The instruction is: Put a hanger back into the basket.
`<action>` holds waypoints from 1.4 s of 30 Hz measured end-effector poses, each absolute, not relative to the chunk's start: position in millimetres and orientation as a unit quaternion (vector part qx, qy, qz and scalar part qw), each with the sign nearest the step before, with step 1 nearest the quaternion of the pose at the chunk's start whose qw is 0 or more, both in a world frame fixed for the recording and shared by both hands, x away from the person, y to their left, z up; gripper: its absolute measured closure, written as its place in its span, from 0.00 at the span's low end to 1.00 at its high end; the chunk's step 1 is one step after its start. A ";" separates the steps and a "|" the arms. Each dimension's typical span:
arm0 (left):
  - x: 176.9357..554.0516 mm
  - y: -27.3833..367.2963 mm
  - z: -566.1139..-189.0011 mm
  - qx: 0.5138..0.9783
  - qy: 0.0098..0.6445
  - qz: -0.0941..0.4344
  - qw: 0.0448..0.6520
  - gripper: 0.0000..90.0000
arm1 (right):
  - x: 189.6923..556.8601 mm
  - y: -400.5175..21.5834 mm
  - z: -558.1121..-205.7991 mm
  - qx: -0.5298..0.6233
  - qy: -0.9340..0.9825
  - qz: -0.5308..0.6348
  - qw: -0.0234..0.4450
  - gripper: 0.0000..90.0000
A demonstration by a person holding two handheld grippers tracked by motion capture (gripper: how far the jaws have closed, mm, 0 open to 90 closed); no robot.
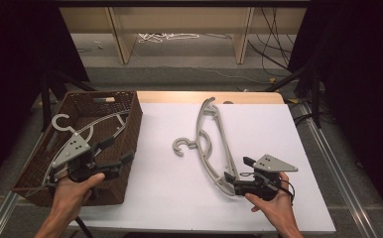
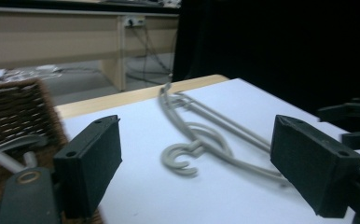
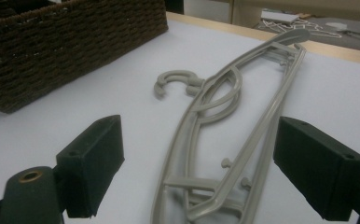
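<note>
A white desk (image 1: pixel 169 198) with a wooden far edge stands in a dim, cable-strewn room. Two grey hangers: one in the wicker basket (image 1: pixel 130 144) at left, one (image 1: pixel 214 144) lying right of centre. Both claws, left (image 1: pixel 115 156) and right (image 1: pixel 236 171), gape open, the right astride the near end of the desk hanger.

Black hand-held gripper (image 1: pixel 112 152) each hand, grey triangular top plates, bare forearms.

Open tongs (image 3: pixel 199 175) straddle the grey hanger's (image 3: pixel 243 121) near end, wicker basket (image 3: pixel 66 42) beyond
</note>
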State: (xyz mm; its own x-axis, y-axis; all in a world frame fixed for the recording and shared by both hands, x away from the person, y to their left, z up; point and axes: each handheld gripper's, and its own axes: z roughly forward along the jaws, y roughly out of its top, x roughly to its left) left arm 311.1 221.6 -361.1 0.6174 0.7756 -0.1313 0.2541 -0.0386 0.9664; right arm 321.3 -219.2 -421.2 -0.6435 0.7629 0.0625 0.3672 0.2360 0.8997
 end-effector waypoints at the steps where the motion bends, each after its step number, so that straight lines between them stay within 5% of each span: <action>1: 309.1 218.0 -363.5 0.689 0.368 0.230 0.581 0.18 | 320.9 -219.2 -420.8 0.371 0.760 0.496 0.197 0.19; 25: 292.5 184.7 -426.9 0.723 0.308 0.210 0.582 0.18 | 321.0 -215.0 -424.9 0.365 0.755 0.512 0.189 0.18; 42: 296.1 189.0 -436.4 0.716 0.327 0.206 0.581 0.18 | 320.9 -211.1 -422.6 0.357 0.758 0.510 0.193 0.18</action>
State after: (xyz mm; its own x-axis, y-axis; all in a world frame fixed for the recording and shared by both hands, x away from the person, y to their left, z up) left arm 296.1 189.0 -436.4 0.7011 0.7081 -0.0844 0.2284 -0.1108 0.9672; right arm 320.9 -211.1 -422.6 -0.6706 0.7383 0.0718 0.3448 0.2245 0.9114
